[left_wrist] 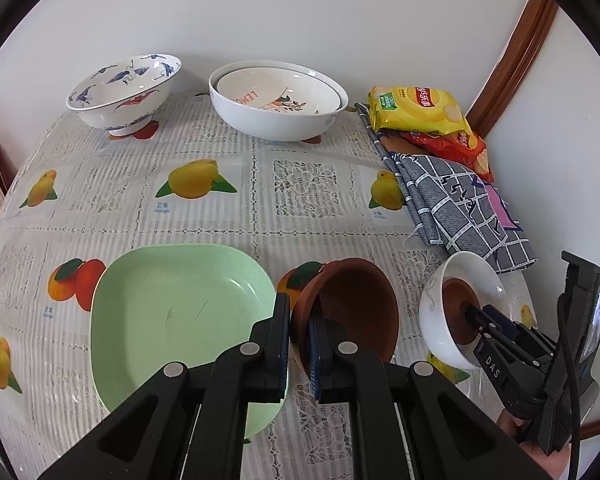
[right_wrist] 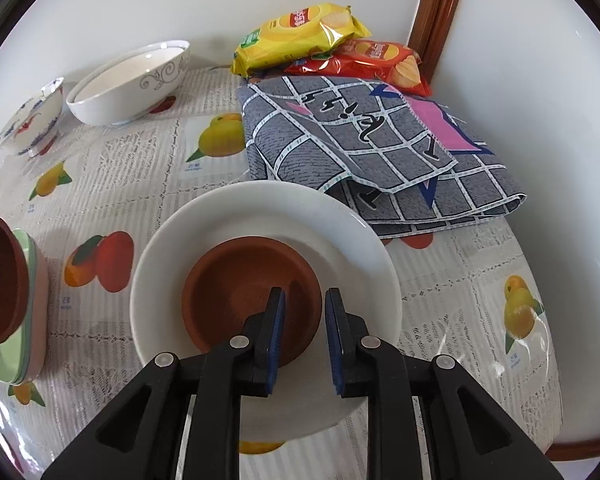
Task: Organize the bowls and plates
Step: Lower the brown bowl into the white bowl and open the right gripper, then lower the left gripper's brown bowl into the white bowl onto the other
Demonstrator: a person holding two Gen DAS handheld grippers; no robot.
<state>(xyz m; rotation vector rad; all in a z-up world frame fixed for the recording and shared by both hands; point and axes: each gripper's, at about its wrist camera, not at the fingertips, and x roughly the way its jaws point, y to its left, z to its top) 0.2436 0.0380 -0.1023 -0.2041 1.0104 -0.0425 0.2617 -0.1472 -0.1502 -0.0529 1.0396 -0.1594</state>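
Observation:
My left gripper (left_wrist: pixel 300 316) is shut on the rim of a brown clay bowl (left_wrist: pixel 352 308), held tilted just right of a green square plate (left_wrist: pixel 172 320). In the right wrist view that bowl (right_wrist: pixel 0 280) hangs over the stacked green plates (right_wrist: pixel 28 320). My right gripper (right_wrist: pixel 304 308) is shut on the rim of a second brown bowl (right_wrist: pixel 236 292), which sits inside a white bowl (right_wrist: pixel 260 224). The left wrist view shows this white bowl (left_wrist: pixel 452 320) tilted, with the right gripper (left_wrist: pixel 476 316) reaching in.
A blue-patterned footed bowl (left_wrist: pixel 124 88) and a large white bowl holding a lemon-print plate (left_wrist: pixel 276 100) stand at the back. Chip bags (left_wrist: pixel 416 108) and a folded grey checked cloth (left_wrist: pixel 460 208) lie at the right, near the wall and wooden trim (left_wrist: pixel 512 56).

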